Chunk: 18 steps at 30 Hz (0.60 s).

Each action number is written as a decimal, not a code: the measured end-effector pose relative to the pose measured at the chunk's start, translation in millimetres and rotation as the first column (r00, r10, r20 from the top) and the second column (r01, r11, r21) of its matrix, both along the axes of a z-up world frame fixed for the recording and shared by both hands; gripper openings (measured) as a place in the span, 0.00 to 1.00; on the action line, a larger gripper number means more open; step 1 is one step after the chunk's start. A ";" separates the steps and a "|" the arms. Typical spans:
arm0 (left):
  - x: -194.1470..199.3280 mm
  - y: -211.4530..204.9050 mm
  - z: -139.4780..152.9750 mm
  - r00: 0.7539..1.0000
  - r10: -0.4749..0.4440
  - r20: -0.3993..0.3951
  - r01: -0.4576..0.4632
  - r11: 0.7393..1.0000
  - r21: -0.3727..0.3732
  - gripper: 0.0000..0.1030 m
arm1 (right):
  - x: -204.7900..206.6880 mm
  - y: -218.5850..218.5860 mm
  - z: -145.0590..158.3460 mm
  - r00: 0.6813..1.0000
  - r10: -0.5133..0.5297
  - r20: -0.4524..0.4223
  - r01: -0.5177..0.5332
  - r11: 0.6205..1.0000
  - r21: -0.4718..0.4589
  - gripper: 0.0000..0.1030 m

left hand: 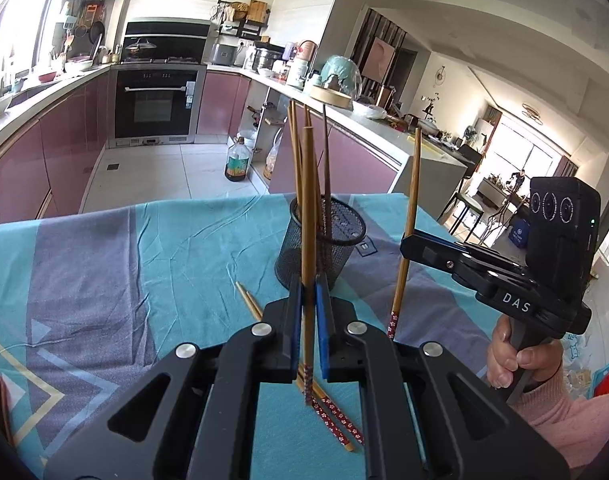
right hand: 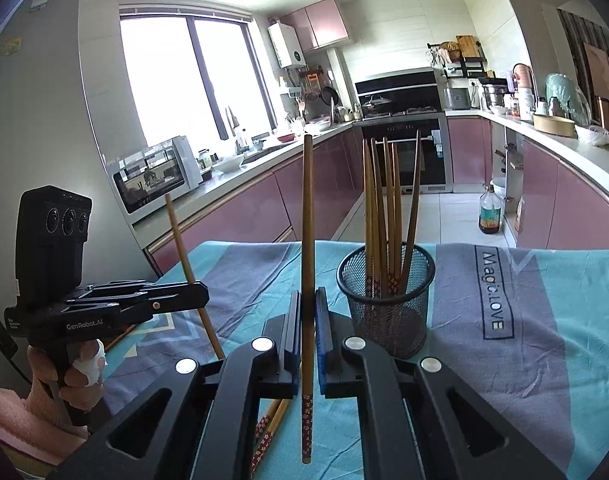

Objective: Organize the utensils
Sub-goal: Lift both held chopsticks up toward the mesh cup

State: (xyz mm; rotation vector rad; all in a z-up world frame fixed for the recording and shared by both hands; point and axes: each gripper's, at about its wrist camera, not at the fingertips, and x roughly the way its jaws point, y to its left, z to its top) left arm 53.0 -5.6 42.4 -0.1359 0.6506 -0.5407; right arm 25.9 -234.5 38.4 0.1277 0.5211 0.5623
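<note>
Chopsticks are the matter here: each gripper is clamped on one. In the left wrist view, the left gripper fills the bottom centre of the frame, its blue pads pressed together on a bamboo chopstick that stands nearly upright, its flowered red end hanging below the jaws. Under it, two loose chopsticks lie on the teal and grey cloth of the tabletop. At the right of that frame the right gripper, held by a hand in a pink sleeve, grips a second chopstick tilted slightly, clear of the cloth. In the right wrist view this same stick rises straight up the middle of the frame between closed pads of the gripper. Just behind both grippers stands a black mesh holder, right of centre there, with several chopsticks leaning inside it. Beyond the tabletop, kitchen counters with pink cabinets run toward an oven.
</note>
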 end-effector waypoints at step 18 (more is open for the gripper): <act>17.7 -13.5 63.4 0.989 -0.004 0.145 0.012 0.999 -0.049 0.07 | 24.6 -16.1 49.2 0.988 -0.066 0.138 0.065 0.998 0.015 0.05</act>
